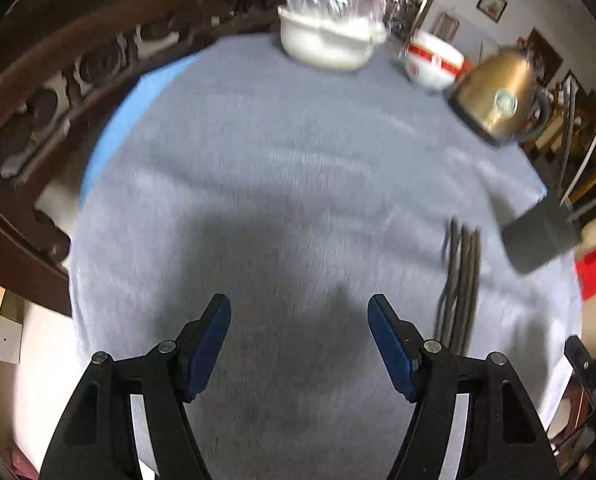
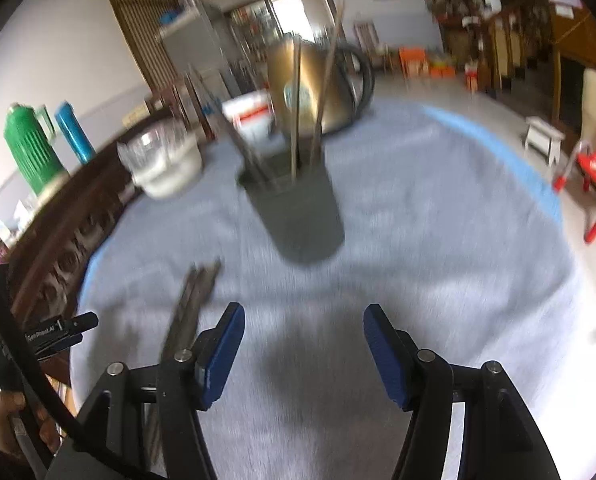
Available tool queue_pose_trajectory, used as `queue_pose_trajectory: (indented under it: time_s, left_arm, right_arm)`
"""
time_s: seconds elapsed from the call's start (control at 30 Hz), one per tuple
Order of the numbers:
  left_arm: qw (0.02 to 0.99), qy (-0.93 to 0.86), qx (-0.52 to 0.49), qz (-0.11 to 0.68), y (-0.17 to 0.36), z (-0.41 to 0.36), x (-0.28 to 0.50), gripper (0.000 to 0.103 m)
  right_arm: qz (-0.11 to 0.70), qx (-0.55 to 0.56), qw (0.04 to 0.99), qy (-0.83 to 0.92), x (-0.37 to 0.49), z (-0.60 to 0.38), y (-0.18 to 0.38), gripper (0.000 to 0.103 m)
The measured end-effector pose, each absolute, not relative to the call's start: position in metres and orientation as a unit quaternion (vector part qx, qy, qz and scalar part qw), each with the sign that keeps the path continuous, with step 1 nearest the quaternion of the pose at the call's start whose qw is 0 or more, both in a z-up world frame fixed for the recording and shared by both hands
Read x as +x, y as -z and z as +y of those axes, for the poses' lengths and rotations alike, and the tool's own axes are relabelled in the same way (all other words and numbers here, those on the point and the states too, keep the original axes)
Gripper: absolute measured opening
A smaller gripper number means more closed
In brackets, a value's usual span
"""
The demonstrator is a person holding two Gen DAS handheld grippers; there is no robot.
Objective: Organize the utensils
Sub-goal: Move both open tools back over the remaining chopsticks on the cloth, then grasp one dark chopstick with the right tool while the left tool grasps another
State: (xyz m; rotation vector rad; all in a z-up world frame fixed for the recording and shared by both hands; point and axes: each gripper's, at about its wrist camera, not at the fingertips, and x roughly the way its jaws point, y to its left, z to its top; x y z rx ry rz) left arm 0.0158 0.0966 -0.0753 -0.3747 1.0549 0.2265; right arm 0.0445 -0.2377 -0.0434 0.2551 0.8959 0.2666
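Left wrist view. Left tongs (image 1: pixel 299 322): released, jaws apart, nothing between them, above bare grey cloth on the worktop (image 1: pixel 257 140). Chopsticks (image 1: pixel 460 280): a loose bundle lying flat on the cloth, just right of the tongs, near edge, blurred. Dark holder (image 1: pixel 540 236): right side, beyond the bundle, a few sticks already standing in it. Far edge: white bowl (image 1: pixel 326 40) with a clear bowl nested on top; red-and-white bowl (image 1: pixel 434 60); brass kettle (image 1: pixel 498 96).

Right wrist view. Right tongs (image 2: pixel 304 330): released, jaws apart, empty, over the cloth. Chopsticks (image 2: pixel 193 300): on the cloth just left of these tongs, running from the near edge toward the holder. Holder (image 2: pixel 298 208): mid worktop, straight ahead, upright, several sticks leaning in it. Kettle (image 2: pixel 318 84): right behind the holder. White bowl (image 2: pixel 169 168): far left. A person's hand (image 2: pixel 13 420) shows at the lower left, by the other tool.

Risks, as judged. The bundle lies flat and loose; a pinch on one stick could scatter the rest or roll them off the near edge. Neither pair of tongs is lined up over the bundle. Sticks already leaning in the holder could be knocked on insertion, tipping the holder toward the kettle.
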Motion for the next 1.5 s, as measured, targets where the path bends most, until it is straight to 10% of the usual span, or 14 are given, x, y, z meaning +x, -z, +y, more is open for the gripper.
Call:
queue_pose_trajectory:
  time_s: [0.27,0.4,1.17,1.5]
  left_arm:
    - [0.839,-0.091,-0.171,0.509,0.082,0.081,0.010,0.072]
    - [0.838,-0.084,-0.172,0.511,0.083,0.081,0.009,0.072]
    - [0.836,-0.055,-0.191,0.511,0.085,0.083,0.016,0.072]
    - [0.826,-0.027,-0.187,0.532,0.079,0.074,0.029,0.072]
  right_arm:
    - [0.484,0.147,0.844,-0.177,0.045,-0.220,0.060,0.063]
    - [0.520,0.173,0.806,-0.223,0.059,-0.193,0.065,0.043]
    - [0.615,0.076,0.753,-0.221,0.115,-0.099,0.083,0.008]
    - [0.647,0.020,0.730,-0.221,0.122,-0.129,0.080,0.009]
